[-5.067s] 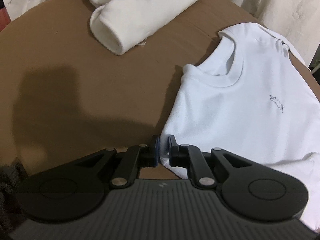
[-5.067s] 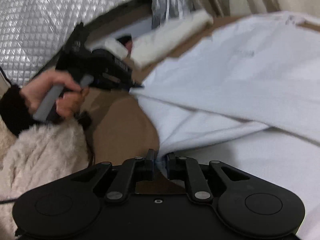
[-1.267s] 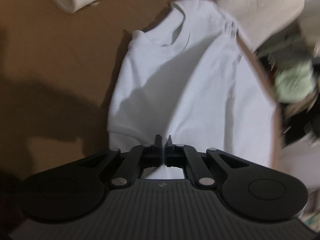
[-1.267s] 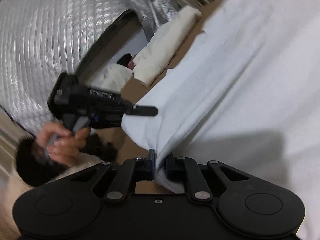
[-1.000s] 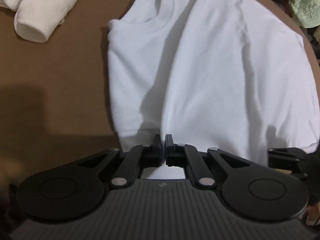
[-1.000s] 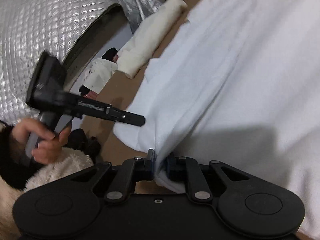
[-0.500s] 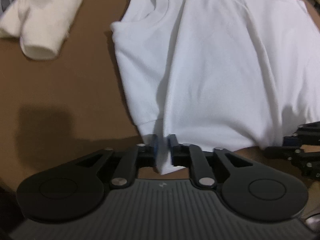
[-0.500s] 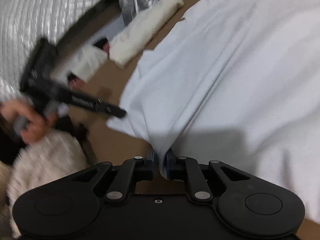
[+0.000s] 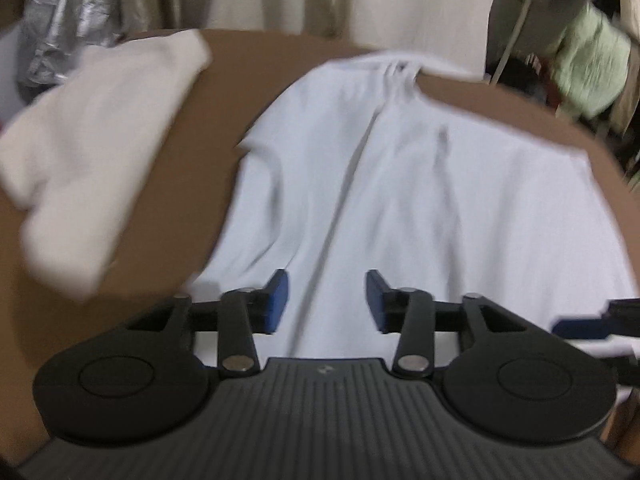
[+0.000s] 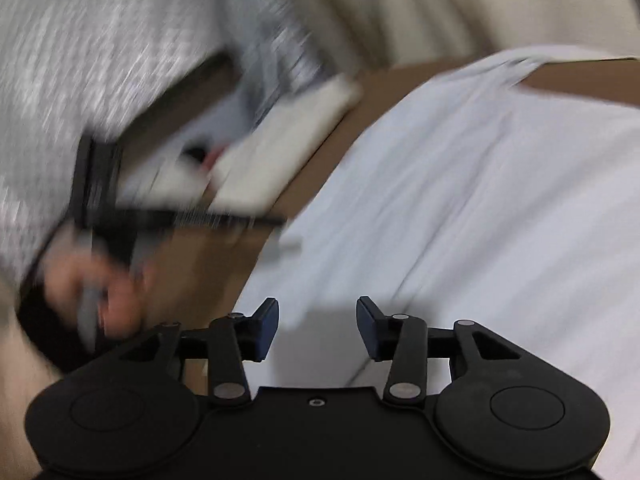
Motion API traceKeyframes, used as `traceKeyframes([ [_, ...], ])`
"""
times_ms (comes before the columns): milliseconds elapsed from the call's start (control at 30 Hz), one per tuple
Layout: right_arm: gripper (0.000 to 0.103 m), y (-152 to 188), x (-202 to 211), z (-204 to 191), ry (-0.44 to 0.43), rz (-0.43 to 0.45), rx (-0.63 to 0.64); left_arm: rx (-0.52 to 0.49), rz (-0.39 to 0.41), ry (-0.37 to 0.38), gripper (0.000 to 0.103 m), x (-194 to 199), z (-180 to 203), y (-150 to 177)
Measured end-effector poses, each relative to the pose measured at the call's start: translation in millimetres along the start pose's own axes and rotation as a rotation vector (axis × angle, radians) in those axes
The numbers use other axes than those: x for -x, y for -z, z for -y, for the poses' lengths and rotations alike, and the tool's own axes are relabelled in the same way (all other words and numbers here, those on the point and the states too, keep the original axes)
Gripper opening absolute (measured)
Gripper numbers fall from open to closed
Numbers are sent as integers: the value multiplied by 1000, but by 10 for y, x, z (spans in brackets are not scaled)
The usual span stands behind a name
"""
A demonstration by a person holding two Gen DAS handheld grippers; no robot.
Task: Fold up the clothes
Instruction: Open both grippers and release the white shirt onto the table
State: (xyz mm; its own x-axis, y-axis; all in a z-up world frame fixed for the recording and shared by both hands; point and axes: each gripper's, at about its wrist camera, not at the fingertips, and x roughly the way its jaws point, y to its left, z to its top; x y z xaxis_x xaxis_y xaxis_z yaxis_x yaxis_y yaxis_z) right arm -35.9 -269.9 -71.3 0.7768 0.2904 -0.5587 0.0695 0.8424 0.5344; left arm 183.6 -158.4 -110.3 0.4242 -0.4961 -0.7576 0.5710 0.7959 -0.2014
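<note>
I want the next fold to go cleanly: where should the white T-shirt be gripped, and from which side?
Probably the near hem of the white T-shirt, coming in low from the near side. It lies flat on the brown table with that edge just ahead of the open left gripper and right gripper.

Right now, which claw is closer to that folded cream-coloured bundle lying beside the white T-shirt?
The left claw. It hovers open over the white T-shirt's near edge, cream bundle just to its left. The right claw, also open, sits farther along that hem.
</note>
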Motion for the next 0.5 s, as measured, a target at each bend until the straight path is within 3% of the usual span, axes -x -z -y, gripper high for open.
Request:
traceKeyframes([
  [67, 49, -342, -140, 334, 69, 32, -49, 30, 20, 33, 44, -256, 42, -122],
  [233, 49, -893, -610, 883, 199, 41, -22, 61, 44, 76, 45, -922, 35, -289],
  [333, 49, -1031, -807, 1136, 215, 56, -75, 106, 29, 125, 49, -1236, -70, -287],
  [500, 49, -1154, -1166, 1386, 243, 88, -110, 80, 39, 157, 47, -1536, -110, -303],
])
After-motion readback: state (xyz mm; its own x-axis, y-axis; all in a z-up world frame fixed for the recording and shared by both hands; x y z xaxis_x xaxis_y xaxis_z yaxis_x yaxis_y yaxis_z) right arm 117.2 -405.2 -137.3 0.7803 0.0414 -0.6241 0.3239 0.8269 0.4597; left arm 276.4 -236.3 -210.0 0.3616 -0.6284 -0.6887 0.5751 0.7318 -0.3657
